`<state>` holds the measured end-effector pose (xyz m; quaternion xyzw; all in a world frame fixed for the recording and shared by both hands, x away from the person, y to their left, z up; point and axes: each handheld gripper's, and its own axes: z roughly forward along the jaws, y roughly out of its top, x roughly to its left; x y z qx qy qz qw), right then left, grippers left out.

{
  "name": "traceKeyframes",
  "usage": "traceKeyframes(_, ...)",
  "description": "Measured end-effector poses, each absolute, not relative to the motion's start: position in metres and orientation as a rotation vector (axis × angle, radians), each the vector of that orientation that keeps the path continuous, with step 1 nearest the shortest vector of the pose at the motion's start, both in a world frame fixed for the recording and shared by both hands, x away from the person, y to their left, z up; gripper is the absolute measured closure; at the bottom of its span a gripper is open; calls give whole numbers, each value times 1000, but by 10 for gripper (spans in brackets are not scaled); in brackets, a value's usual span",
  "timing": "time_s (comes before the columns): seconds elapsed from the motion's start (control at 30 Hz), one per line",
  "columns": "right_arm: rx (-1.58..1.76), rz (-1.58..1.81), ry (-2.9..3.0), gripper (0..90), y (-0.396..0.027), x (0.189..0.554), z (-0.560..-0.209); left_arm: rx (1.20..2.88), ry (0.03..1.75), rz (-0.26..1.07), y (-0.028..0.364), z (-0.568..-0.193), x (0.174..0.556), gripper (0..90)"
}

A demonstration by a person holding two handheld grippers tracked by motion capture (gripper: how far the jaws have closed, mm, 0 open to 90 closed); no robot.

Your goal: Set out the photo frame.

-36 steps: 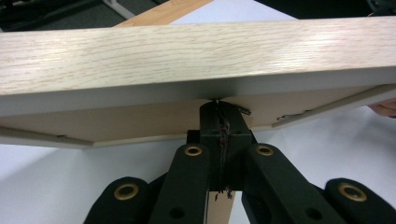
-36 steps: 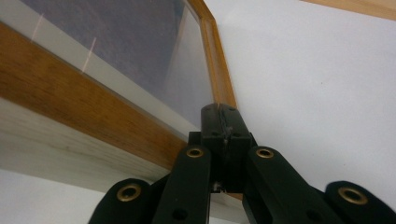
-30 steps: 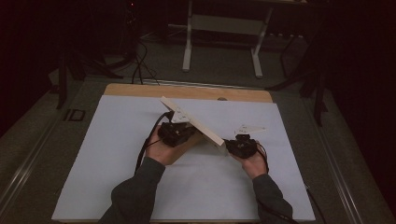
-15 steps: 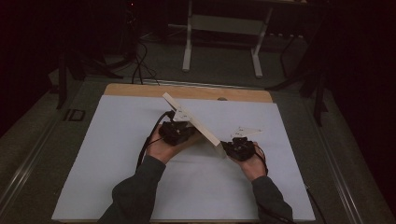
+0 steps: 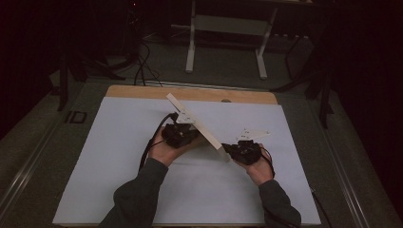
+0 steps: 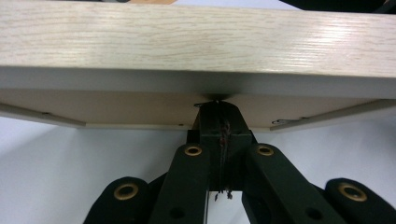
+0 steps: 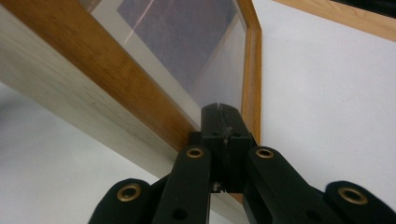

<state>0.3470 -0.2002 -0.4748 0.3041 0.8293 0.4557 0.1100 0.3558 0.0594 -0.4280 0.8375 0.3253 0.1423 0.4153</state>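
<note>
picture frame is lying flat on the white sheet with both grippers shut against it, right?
Not flat: the high view shows the picture frame tilted up on edge over the white sheet. The left gripper and right gripper are indeed shut against it.

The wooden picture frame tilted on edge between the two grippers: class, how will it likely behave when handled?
The picture frame looks stiff: its wood rails stay straight. Probably fragile, given its glazed pane. Propped on edge, it may tip flat if a gripper lets go.

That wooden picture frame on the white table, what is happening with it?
A person is propping a light wooden picture frame up on edge over the white table cover, tilted. The left gripper, shut, presses under its back. The right gripper, also shut, meets the frame's lower end. Neither is clamped around the frame.
</note>
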Motion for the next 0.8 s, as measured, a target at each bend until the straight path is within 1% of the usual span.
traceKeyframes(0.8,828,1331,2499,899,-181,340,-477,2075,851,351,69,-433,364,900)
